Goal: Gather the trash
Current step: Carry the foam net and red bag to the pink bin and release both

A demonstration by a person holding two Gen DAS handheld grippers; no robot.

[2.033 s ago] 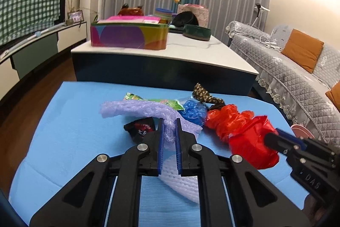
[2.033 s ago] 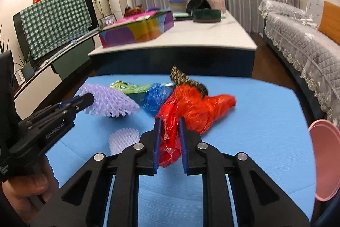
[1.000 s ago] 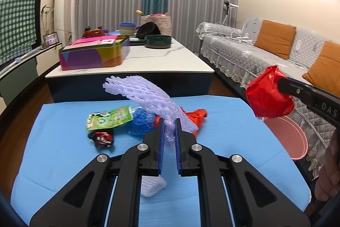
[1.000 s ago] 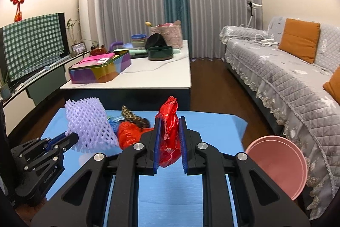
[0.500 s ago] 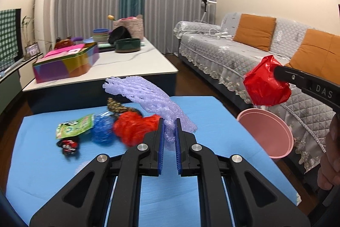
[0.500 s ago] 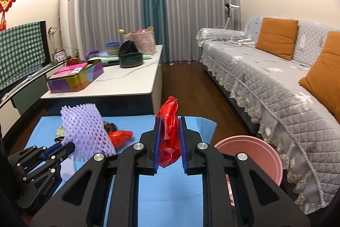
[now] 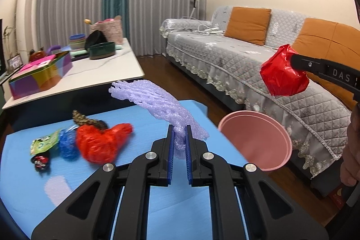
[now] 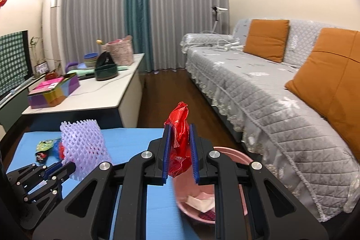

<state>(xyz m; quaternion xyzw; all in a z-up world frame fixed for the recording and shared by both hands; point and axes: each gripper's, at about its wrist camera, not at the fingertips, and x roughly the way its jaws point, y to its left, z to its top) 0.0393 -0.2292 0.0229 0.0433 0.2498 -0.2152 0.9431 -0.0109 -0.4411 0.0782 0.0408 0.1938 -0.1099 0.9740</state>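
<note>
Pinching a crumpled red plastic bag between its blue pads, the right claw is nearly closed, with the bag bulging above and below the pads. It hangs over the near rim of a pink basin that sits on the floor just beside the right edge of the blue-covered desk. Inside the basin lie a white piece of paper and something dark red with a pattern.

From the left wrist view the same red bag shows as a tight ball at the tip of the right claw, held high above the basin.

The left claw is almost shut on a lilac foam net sleeve, gripping its lower end while the rest arches up and to the left, clear of the desk.

Other trash lies on the desk to the left: an orange-red plastic bag, a brown patterned wrapper touching it behind, a blue crumpled piece just beside it, a green snack packet and a small dark red-and-black wrapper. A pale blurred patch shows nearer the camera.

Beyond the desk stands a white low table carrying a colourful tin box, a dark green bowl and a pink basket. A grey quilted sofa with orange cushions runs along the right wall.
</note>
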